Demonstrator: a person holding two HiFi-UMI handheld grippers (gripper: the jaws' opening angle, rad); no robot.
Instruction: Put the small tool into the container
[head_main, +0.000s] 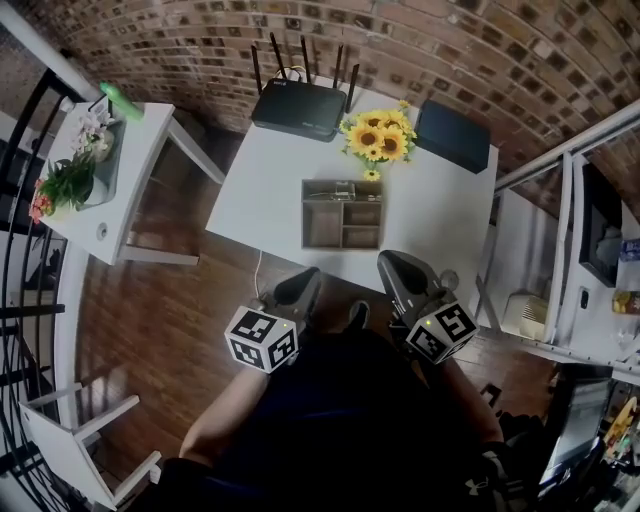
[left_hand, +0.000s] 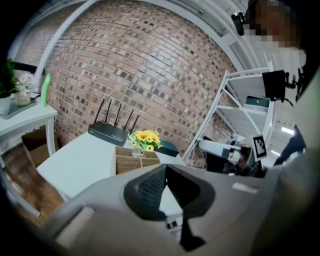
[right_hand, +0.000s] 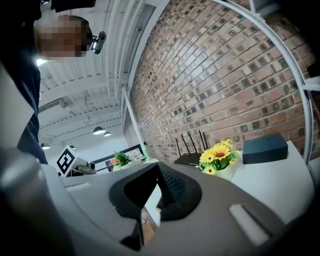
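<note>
A wooden container (head_main: 342, 213) with several compartments sits in the middle of the white table (head_main: 260, 190); the left gripper view shows the container (left_hand: 129, 161) beyond the jaws. No small tool shows plainly in any view. My left gripper (head_main: 306, 278) is held over the floor just short of the table's near edge, jaws shut tip to tip with nothing between them (left_hand: 165, 168). My right gripper (head_main: 390, 260) hovers over the near edge, right of the container, also shut and empty (right_hand: 156, 166).
A black router (head_main: 298, 108), a bunch of sunflowers (head_main: 378, 137) and a dark box (head_main: 452, 135) line the table's far side by the brick wall. A white side table (head_main: 130, 180) with plants stands left, white shelving (head_main: 575, 250) right.
</note>
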